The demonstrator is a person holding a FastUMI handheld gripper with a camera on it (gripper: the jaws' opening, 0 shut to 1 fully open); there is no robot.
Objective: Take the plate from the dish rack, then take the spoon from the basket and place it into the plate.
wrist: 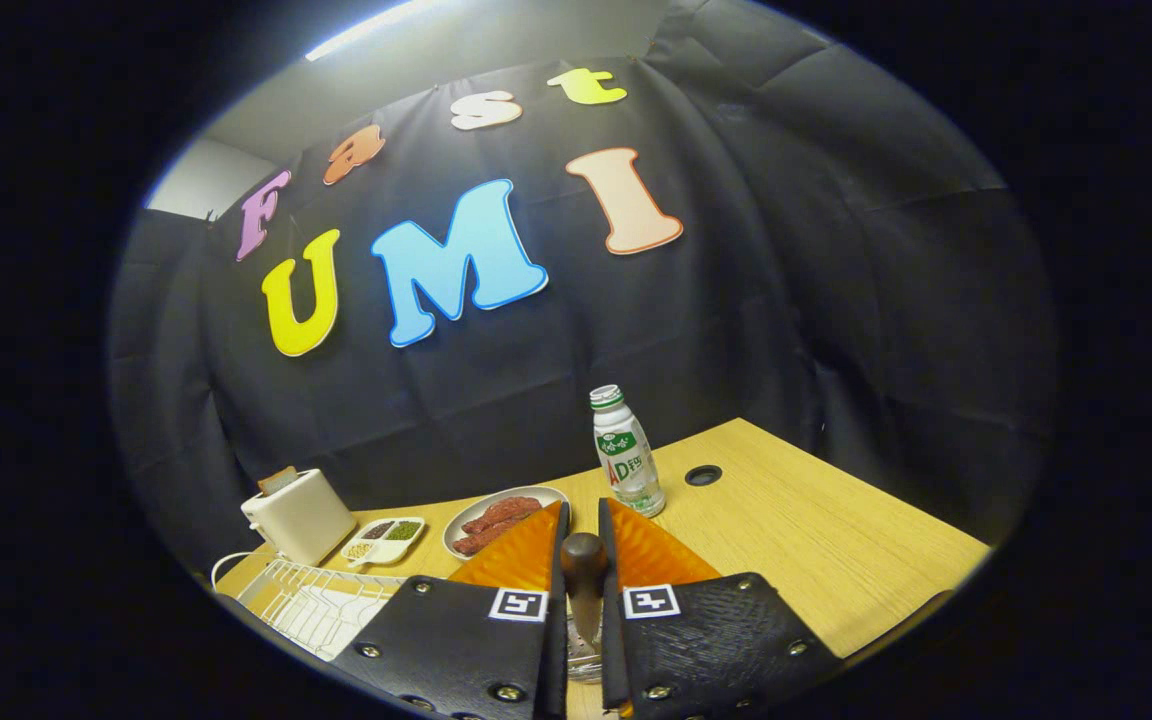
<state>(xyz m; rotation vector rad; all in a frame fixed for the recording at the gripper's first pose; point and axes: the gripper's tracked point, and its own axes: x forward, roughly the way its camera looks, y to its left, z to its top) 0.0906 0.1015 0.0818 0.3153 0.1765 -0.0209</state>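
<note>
Gripper [583, 530] clamped on spoon [584, 572] handle, held up over table [816, 540] w/ rack [311, 600] beside it, so step looks like spoon-to-plate; next needs carrying to plate [466, 515] just ahead & letting go.

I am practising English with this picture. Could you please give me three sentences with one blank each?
1. The gripper has its fingers closed on the brown handle of a ____.
2. The bottle stands ____ on the wooden table.
3. The plate beyond the fingers holds ____, beside the divided tray.

Missing words: spoon; upright; meat
</note>
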